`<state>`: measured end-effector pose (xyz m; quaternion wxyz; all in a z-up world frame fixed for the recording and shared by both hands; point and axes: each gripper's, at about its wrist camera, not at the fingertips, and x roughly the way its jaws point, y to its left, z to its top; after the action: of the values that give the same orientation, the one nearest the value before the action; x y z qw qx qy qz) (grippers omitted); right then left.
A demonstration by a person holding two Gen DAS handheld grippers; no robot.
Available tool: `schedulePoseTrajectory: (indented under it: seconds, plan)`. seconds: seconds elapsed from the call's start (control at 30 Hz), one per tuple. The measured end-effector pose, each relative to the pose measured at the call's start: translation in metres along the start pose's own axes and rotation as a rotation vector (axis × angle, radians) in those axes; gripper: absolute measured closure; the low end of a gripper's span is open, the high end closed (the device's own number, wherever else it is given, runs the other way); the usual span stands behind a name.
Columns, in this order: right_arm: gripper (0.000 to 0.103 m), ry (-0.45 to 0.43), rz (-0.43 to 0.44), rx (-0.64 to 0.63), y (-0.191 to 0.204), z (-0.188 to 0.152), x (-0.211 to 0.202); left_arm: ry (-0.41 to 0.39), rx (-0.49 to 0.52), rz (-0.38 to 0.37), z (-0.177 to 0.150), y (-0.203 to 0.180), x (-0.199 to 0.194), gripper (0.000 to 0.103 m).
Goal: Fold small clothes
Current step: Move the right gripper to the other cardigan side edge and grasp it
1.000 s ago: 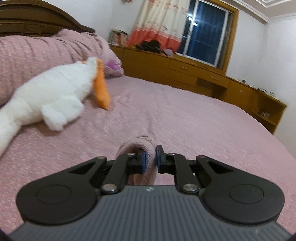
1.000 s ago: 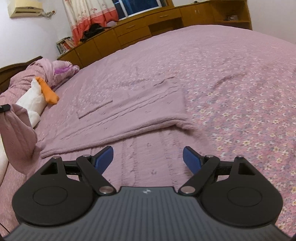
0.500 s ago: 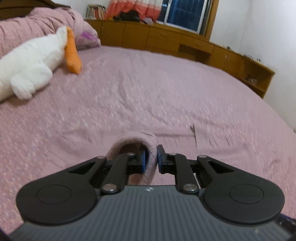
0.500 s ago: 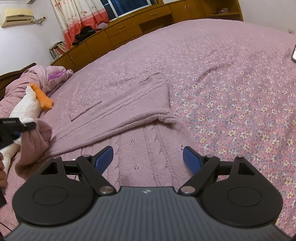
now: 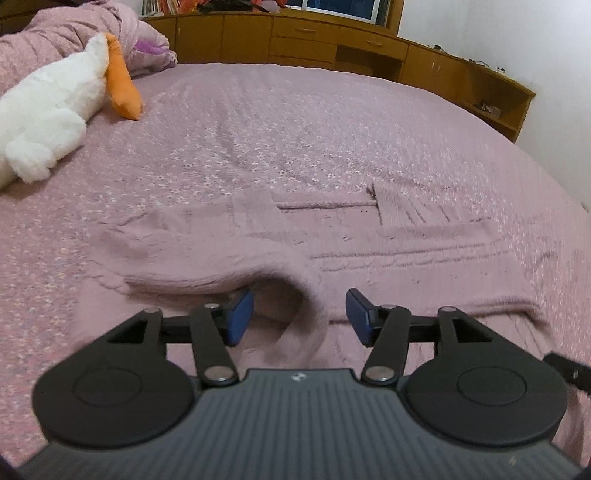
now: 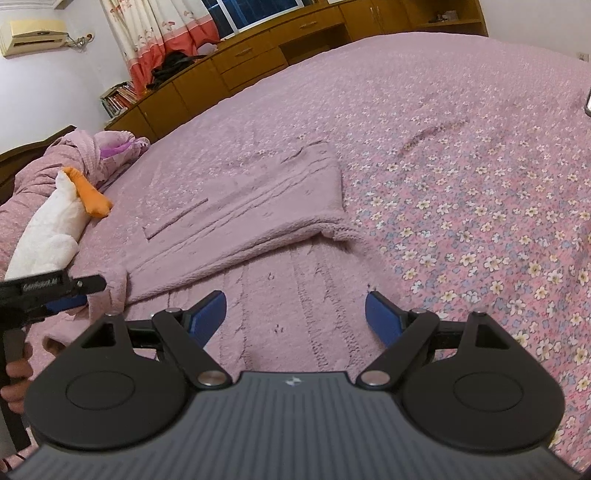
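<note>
Pinks on the bed
Sweater was mauve; bedspread pink with white flowers; plush white, orange beak.

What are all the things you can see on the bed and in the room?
sweater: one, mauve knit, partly folded on the bed, one edge looped between the left gripper's open jaws
bedspread: one, pink with flowers, covers the bed
plush toy: one, white with orange beak, near the pillows
crumpled blanket: one, pink, at the headboard
cabinets: one run, brown wood, along the far wall
curtain: one, cream and red, by the window
air conditioner: one, beige, on the wall
left gripper: black, blue pads, just opened
right gripper: black, open over the sweater
</note>
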<state>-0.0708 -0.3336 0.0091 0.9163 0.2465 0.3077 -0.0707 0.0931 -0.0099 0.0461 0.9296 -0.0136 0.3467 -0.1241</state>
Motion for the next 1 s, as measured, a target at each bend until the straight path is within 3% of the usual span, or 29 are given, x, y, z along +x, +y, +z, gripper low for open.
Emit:
schedulePoseTrajectory:
  seconds: [0.13, 0.4, 0.67, 0.83, 1.0]
  plan:
    - [0.016, 0.023, 0.04, 0.017, 0.005, 0.003, 0.005, 0.018, -0.021, 0.037, -0.009, 0.014, -0.014, 0.043]
    - [0.016, 0.166, 0.173, 0.077, 0.026, 0.019, 0.037, 0.032, -0.095, 0.109, -0.027, 0.052, -0.038, 0.043]
    - [0.016, 0.27, 0.263, 0.072, 0.077, 0.036, 0.069, 0.041, -0.105, 0.222, -0.035, 0.081, -0.041, 0.043]
    - [0.016, 0.376, 0.336, 0.118, 0.116, 0.044, 0.1, 0.061, -0.136, 0.256, -0.039, 0.1, -0.034, 0.043]
    - [0.016, 0.477, 0.348, 0.139, 0.152, 0.049, 0.137, 0.077, -0.168, 0.271, -0.043, 0.113, -0.025, 0.043]
